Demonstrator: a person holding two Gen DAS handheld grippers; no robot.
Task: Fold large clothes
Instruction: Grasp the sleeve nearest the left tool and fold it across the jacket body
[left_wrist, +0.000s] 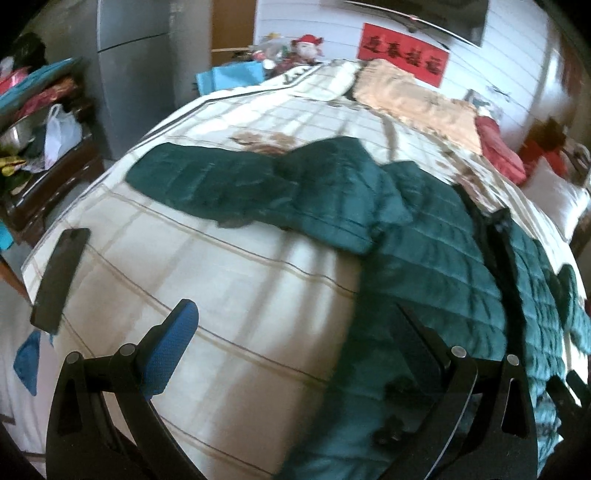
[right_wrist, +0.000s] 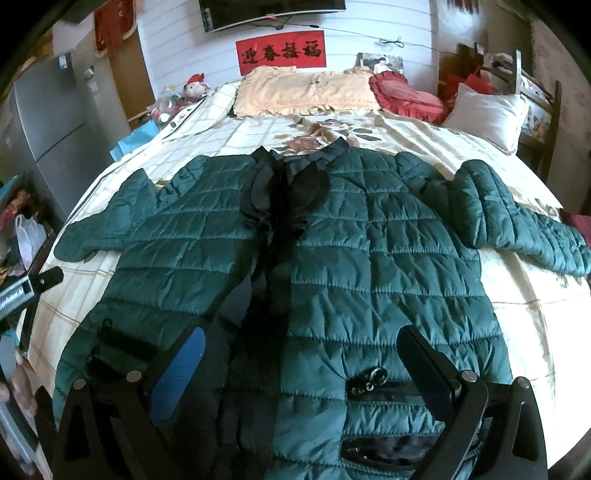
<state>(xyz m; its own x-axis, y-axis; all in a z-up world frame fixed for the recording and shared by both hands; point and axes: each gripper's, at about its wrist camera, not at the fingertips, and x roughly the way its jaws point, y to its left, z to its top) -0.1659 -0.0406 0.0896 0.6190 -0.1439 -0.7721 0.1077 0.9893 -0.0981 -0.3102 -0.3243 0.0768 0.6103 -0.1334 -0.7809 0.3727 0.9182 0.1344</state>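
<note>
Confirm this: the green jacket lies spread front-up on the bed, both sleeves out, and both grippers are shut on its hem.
Not quite. The jacket is spread on the bed, but both the left gripper and right gripper are open, gripping nothing, as each wrist view shows.

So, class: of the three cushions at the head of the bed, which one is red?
The ruffled red cushion, lying between the long peach frilled pillow and the plain white pillow at the bed's right corner.

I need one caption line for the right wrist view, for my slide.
Open right claw above a green quilted jacket spread front-up, sleeves out, on a checked bedspread.
</note>
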